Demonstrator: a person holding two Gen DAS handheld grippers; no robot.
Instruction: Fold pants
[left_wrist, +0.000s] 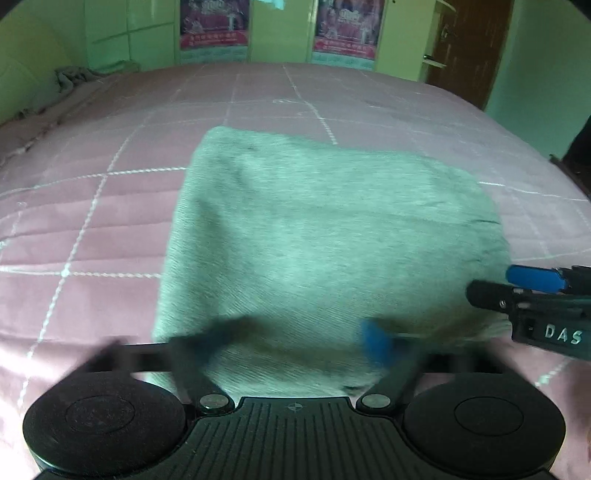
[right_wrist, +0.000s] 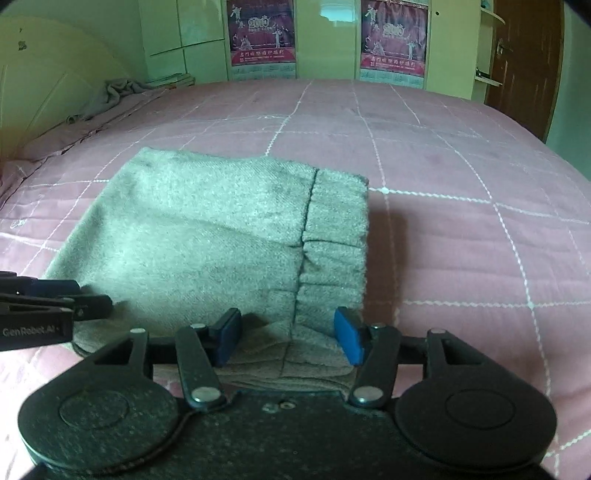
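The grey pants (left_wrist: 317, 236) lie folded into a compact rectangle on the pink quilted bed (left_wrist: 92, 206). In the right wrist view the pants (right_wrist: 207, 236) show their elastic waistband (right_wrist: 336, 229) on the right side. My left gripper (left_wrist: 295, 339) is open over the near edge of the pants, its fingers motion-blurred. My right gripper (right_wrist: 288, 334) is open at the near edge by the waistband, with nothing between the blue pads (right_wrist: 347, 334). Each gripper shows in the other's view: the right gripper (left_wrist: 517, 288) at the pants' right, the left gripper (right_wrist: 74, 299) at their left.
A crumpled grey cloth (right_wrist: 114, 92) lies at the bed's far left corner. Green cabinets with two posters (right_wrist: 262, 37) stand behind the bed. A brown door (right_wrist: 524, 55) is at the far right. Pink quilt (right_wrist: 480, 221) spreads right of the pants.
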